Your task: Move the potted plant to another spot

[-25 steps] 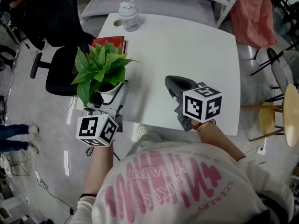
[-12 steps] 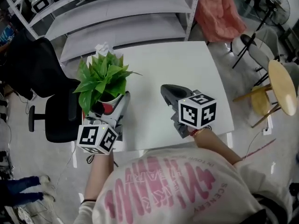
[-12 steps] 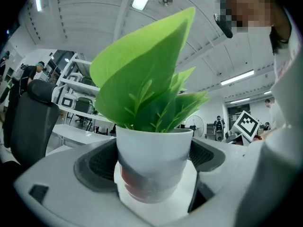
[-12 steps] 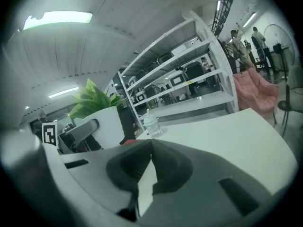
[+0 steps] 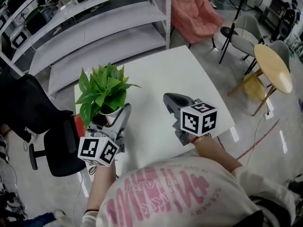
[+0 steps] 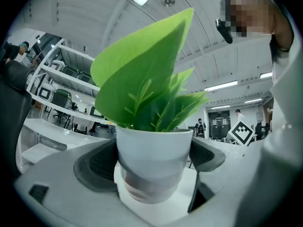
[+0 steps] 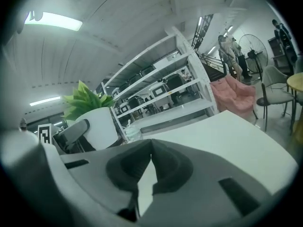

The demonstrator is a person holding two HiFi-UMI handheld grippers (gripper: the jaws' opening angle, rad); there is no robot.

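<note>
- Left tongs (image 5: 115,118) clamped on the white pot of the potted plant (image 5: 102,91), one pad each side of the pot wall. Right tongs (image 5: 171,100) closed on nothing, over mid tabletop (image 5: 165,70).
- Plant is at the tabletop's front-left corner, right by the edge. Can't tell if the pot base touches the surface or is just clear of it.
- Pot wall looks smooth & tapered, so it could slide thru the pads if the squeeze eases or the move is jerky.
- Leaves are tall, prob top-heavy, so the pot may tip in the grip w/ a fast swing.
- This near the edge, a slip likely means a drop onto the office chair (image 5: 52,141) or the floor.
- Foliage hides the pot base in the head view, so set-down could land tilted or half off the edge.
- Right tongs closed = no quick backup support.
</note>
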